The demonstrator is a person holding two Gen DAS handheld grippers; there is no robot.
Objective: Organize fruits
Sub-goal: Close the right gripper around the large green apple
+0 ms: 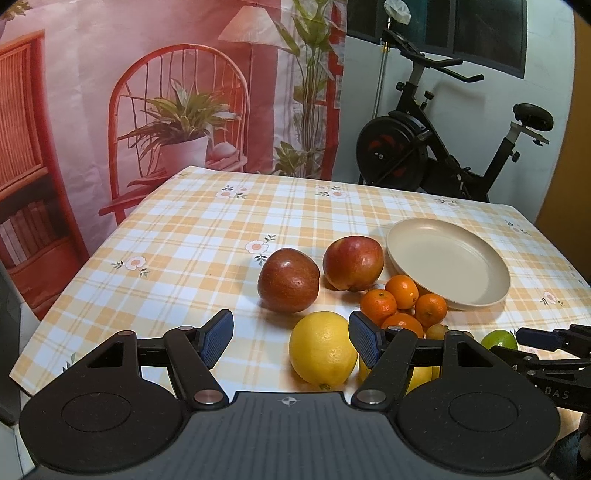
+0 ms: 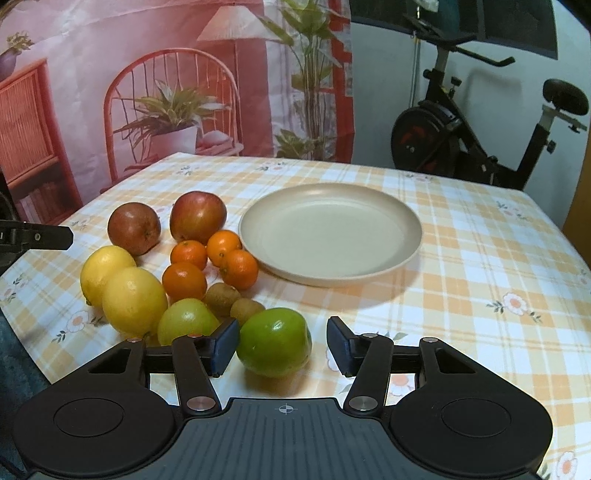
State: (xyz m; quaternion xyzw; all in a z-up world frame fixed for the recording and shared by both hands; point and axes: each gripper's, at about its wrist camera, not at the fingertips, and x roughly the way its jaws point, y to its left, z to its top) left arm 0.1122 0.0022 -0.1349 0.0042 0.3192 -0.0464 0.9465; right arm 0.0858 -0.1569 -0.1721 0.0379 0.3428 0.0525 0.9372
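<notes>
Nearest the right wrist camera, the right gripper has its jaws spread around a green apple, the left pad touching and the right apart, beside kiwis that only this view shows whole, while the left gripper hangs open above the bench near a lemon, plate bare.

Behind the table hangs a printed backdrop in pink and red tones, which shows a wicker chair, potted plants and a floor lamp. To its right a black exercise bike stands before a pale wall, under a dark window.
</notes>
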